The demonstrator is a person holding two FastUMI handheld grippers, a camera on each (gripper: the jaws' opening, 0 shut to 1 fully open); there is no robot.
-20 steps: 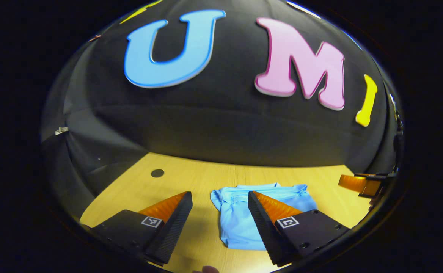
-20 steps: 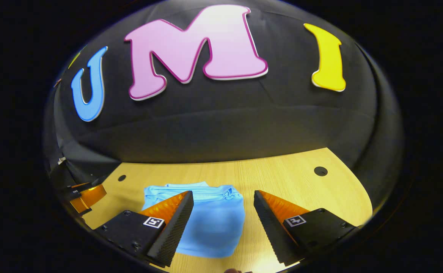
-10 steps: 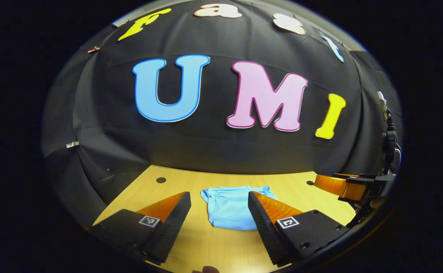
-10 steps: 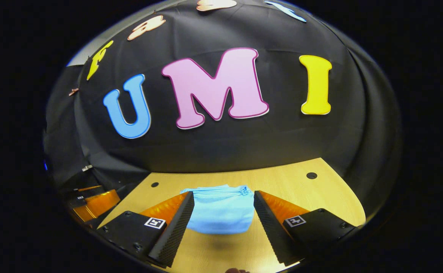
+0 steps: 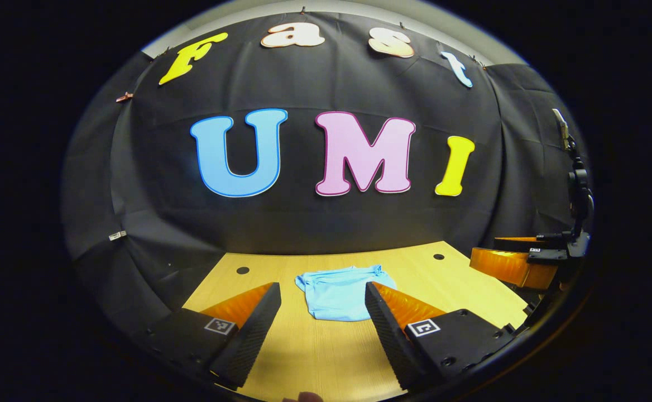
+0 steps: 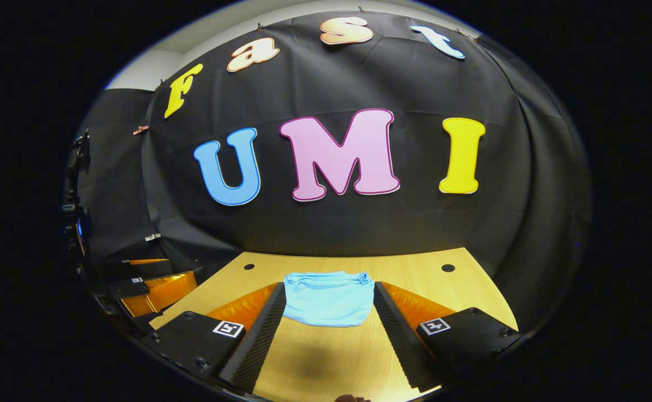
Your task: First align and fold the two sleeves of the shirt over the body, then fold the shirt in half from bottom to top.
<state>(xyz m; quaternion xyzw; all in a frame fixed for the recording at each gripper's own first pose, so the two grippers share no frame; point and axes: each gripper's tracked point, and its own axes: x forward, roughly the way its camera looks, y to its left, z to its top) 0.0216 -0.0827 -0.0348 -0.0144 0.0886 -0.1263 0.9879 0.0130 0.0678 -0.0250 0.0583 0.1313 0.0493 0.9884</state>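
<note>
As things lie, light-blue shirt (image 6: 329, 298) sits on wooden tabletop (image 6: 331, 357) as compact folded bundle, sleeves tucked, bottom half seemingly already over top. Left claw (image 5: 321, 318) and right claw (image 6: 329, 329) both spread, empty, apart from shirt. Task looks finished; nothing evident left.

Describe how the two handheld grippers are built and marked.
Each gripper, left and right, has two wedge-shaped fingers tapering forward, ribbed on their inner faces. Each finger sits on a dark block with screw holes, carrying a small square black-and-white tag.
</note>
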